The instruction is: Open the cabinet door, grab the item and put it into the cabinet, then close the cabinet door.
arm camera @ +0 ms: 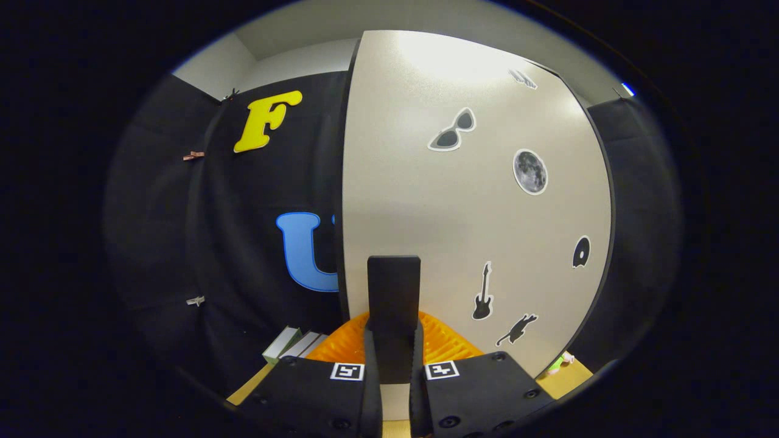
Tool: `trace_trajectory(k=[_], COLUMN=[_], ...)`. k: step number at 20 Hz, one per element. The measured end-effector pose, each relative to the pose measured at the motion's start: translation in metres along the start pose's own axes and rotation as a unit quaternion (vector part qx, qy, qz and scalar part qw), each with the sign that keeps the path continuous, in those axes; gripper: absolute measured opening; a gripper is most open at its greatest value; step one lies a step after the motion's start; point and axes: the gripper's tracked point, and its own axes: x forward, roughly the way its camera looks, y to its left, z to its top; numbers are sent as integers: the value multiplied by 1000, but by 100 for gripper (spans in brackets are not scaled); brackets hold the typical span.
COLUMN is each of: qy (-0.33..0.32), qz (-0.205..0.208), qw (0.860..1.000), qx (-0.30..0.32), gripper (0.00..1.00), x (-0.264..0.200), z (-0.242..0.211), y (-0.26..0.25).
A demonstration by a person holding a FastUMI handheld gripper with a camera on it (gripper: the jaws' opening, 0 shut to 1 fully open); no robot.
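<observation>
A pale cabinet door (475, 213) with a black rim and several black stickers stands directly ahead of me. Its black upright handle (394, 286) rises from between my fingers. My gripper (394, 340) is shut on the lower part of that handle, one finger pressing on each side. The door's left edge (344, 182) stands out against the booth's black cloth wall. The cabinet's inside is hidden behind the door. A small green and pink item (561, 362) lies on the table past the door's lower right corner.
A wooden tabletop (252, 386) shows below the door on both sides. A few white and green boxes (292, 344) lie on it to the left of my fingers, close to the cloth wall (243, 243).
</observation>
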Motion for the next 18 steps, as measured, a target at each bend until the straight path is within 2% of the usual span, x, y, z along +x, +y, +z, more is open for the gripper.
trace_trajectory(k=[9, 15, 18], qy=[-1, 4, 2], qz=[41, 43, 29], qw=[999, 999, 999], qx=[18, 13, 15], gripper=[21, 21, 21], x=[-83, -126, -147], z=[9, 9, 10], y=[-20, -52, -74])
